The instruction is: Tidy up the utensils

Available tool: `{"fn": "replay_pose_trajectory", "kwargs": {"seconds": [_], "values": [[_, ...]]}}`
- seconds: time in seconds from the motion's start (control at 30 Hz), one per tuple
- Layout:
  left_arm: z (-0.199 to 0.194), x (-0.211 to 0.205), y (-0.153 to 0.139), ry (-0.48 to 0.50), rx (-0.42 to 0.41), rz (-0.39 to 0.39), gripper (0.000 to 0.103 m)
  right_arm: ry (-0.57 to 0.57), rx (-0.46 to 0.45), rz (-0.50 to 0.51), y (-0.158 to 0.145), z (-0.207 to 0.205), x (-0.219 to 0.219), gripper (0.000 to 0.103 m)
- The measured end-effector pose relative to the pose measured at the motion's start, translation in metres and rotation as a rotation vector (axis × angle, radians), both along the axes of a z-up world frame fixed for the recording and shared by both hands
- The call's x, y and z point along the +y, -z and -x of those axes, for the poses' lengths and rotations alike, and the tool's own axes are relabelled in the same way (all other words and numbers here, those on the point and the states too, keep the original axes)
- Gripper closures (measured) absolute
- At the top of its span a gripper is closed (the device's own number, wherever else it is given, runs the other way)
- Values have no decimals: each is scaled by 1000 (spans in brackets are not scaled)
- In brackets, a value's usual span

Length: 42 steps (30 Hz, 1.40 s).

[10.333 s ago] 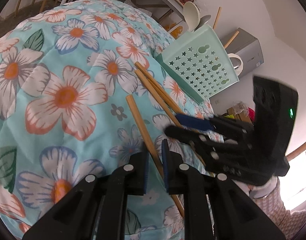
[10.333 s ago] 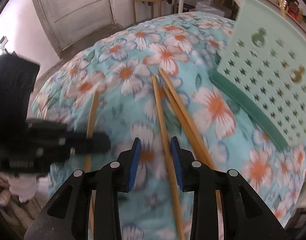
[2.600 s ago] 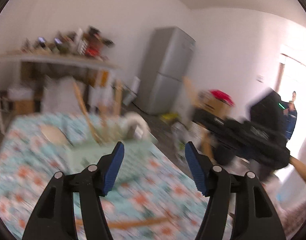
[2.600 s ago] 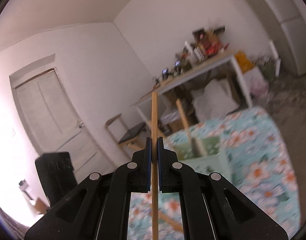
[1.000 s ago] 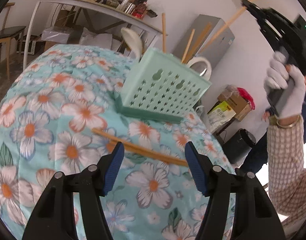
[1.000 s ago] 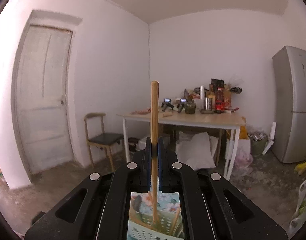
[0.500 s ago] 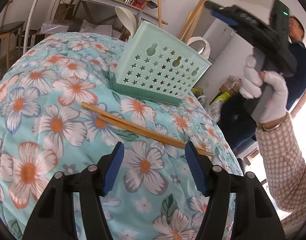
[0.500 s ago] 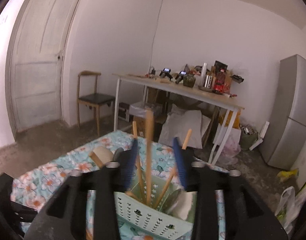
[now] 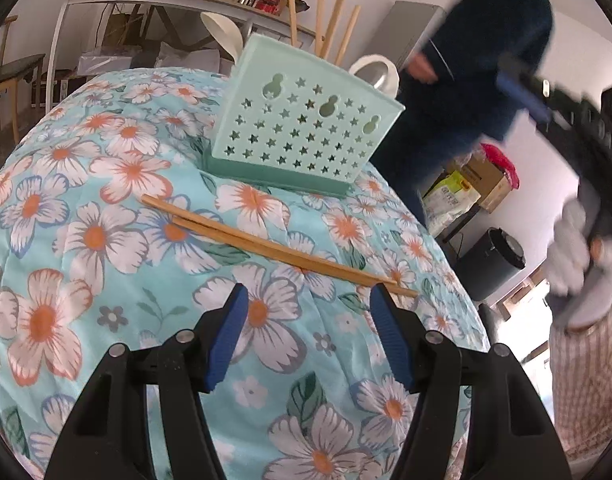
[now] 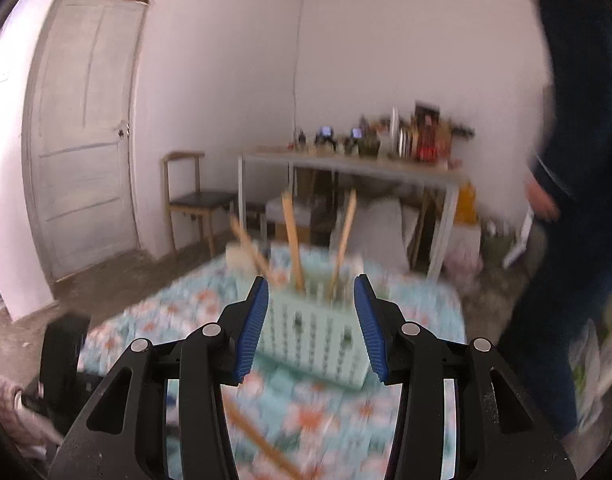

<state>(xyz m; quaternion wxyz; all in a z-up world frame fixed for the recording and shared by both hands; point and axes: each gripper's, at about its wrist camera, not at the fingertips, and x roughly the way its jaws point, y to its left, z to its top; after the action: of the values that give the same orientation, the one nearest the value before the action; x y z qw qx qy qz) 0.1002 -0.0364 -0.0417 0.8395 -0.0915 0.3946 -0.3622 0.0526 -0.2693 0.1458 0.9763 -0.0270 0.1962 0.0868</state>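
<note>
At the bottom of the left wrist view, the left gripper (image 9: 308, 332) hangs spread and empty over the floral bench (image 9: 66, 248), just short of the two chopsticks (image 9: 266, 246) lying side by side at frame centre, below the mint basket (image 9: 302, 136). The right gripper (image 10: 311, 322), jaws opening with nothing between them, frames that basket. The sticks look light, stiff and smooth, so I'd pinch one near its middle, or it may roll away on the cloth.

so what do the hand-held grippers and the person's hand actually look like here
Both are alike: the left hand-held gripper and right hand-held gripper have black plastic fingers with silver round bolts and ribbed blue pads. In the left wrist view the right one's black body shows blurred at the right edge. The hand holding it wears a pale grey-white glove above a pink-and-white checked sleeve. No cables show.
</note>
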Motion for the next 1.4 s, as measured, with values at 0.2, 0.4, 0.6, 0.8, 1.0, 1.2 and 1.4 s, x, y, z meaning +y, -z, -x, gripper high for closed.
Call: {"fn": "replay_pose_trajectory", "kwargs": {"seconds": [0.2, 0.4, 0.6, 0.8, 1.0, 1.2, 1.4], "values": [[8, -13, 9, 14, 11, -63, 42, 3, 312, -199, 68, -11, -23, 60], [12, -23, 18, 22, 18, -99, 42, 11, 554, -364, 126, -37, -38, 68], [10, -25, 23, 29, 12, -112, 42, -11, 642, -381, 151, -58, -31, 69], [8, -28, 23, 29, 11, -125, 42, -28, 707, -396, 171, -64, -34, 69], [8, -26, 23, 24, 18, -125, 49, -81, 759, -419, 170, -51, -29, 69], [5, -18, 24, 15, 33, -112, 61, -84, 753, -339, 167, -41, -15, 82], [5, -6, 23, 5, 51, -91, 72, -83, 740, -343, 162, -30, -8, 103]]}}
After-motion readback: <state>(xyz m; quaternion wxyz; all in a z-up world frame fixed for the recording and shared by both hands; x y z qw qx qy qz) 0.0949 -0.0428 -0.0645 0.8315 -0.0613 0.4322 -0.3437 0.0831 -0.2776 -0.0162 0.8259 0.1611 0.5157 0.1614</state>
